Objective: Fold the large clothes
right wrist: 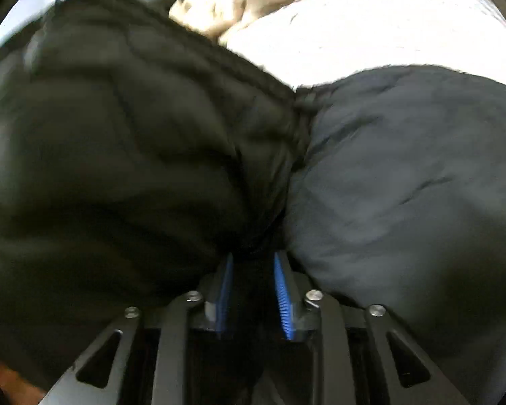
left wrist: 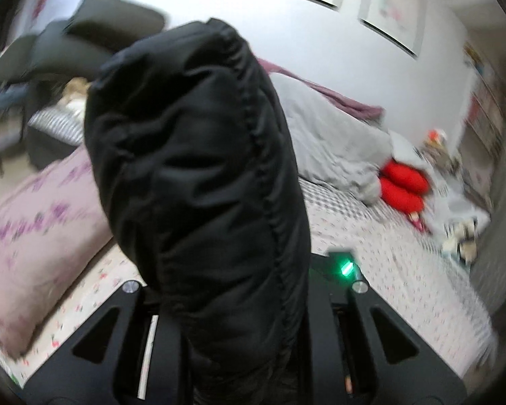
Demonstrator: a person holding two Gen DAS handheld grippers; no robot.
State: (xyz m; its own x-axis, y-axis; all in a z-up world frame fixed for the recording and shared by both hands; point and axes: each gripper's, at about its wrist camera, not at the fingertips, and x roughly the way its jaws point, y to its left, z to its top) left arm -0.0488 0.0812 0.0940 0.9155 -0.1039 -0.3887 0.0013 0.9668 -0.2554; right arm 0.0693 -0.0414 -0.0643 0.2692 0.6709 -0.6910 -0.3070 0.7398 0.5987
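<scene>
Two grippers work one black puffer jacket (left wrist: 199,182) over the bed (left wrist: 388,263): the left gripper (left wrist: 234,354) has its jaws nearly closed on a padded fold that rises clear of the sheet, while the right gripper (right wrist: 253,270) bites into a crease of the same jacket (right wrist: 135,168), its blue pads (right wrist: 281,290) narrowly apart with fabric bunched between. It looks light, bulky, springy and slick, so I'd pinch seams. Around lie a pink pillow (left wrist: 33,236), a grey duvet (left wrist: 334,141) and a red cushion (left wrist: 403,185), crowding the bed.
</scene>
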